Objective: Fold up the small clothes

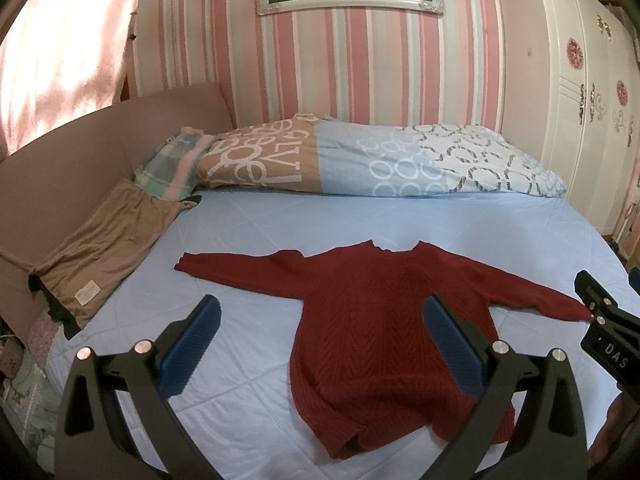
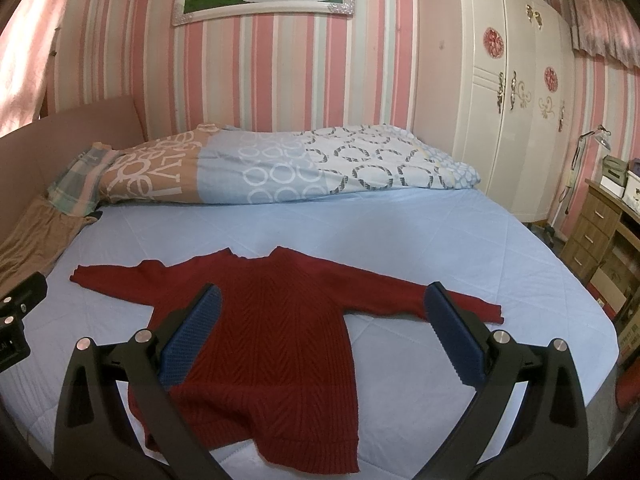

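A small dark red knitted sweater (image 1: 380,332) lies flat on the light blue bed sheet (image 1: 248,232), both sleeves spread out, hem toward me. It also shows in the right wrist view (image 2: 272,344). My left gripper (image 1: 320,320) is open and empty, held above the sweater's left side. My right gripper (image 2: 320,312) is open and empty, above the sweater's right side and right sleeve. Part of the right gripper's body shows at the right edge of the left wrist view (image 1: 604,320). Part of the left gripper's body shows at the left edge of the right wrist view (image 2: 16,320).
A rolled patterned duvet (image 1: 360,160) lies across the far side of the bed. A brown folded garment (image 1: 104,252) and a plaid cloth (image 1: 168,168) lie at the left by the padded headboard (image 1: 60,168). A white wardrobe (image 2: 512,100) and a wooden dresser (image 2: 600,236) stand to the right.
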